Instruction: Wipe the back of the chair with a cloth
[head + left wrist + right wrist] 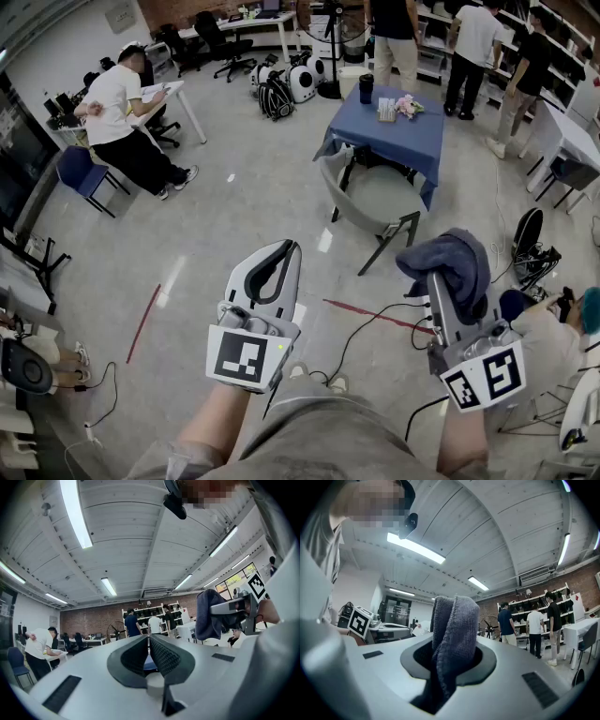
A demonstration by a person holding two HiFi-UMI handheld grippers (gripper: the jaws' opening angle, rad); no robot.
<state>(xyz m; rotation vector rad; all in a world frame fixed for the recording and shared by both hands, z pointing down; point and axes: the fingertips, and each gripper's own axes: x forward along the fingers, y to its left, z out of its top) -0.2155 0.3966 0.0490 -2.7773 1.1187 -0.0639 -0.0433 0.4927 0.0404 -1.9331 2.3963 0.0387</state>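
Head view: the left tool [281,255] sits at lower centre, its two jaws pressed together with nothing between them. The right tool [442,281] is at lower right, pinching a dark blue-grey terry cloth [455,261] that drapes over its tips. Both tools are held over the pale glossy floor [234,216]. The grey shell chair with black legs [370,199] stands above them near the centre of the frame, well apart from both tools. It is pushed up against a tabletop draped in blue fabric [412,141].

Left gripper view: the ribbed black pads meet along a single seam at the middle of the frame — nothing sits between them. At the right edge the other tool shows side-on, with the cloth hanging from its front.

Right gripper view: the cloth fills the slot between the jaws and rises from it in a folded hump at centre frame — the pads are pressed onto it. The chair cannot be made out with certainty here.
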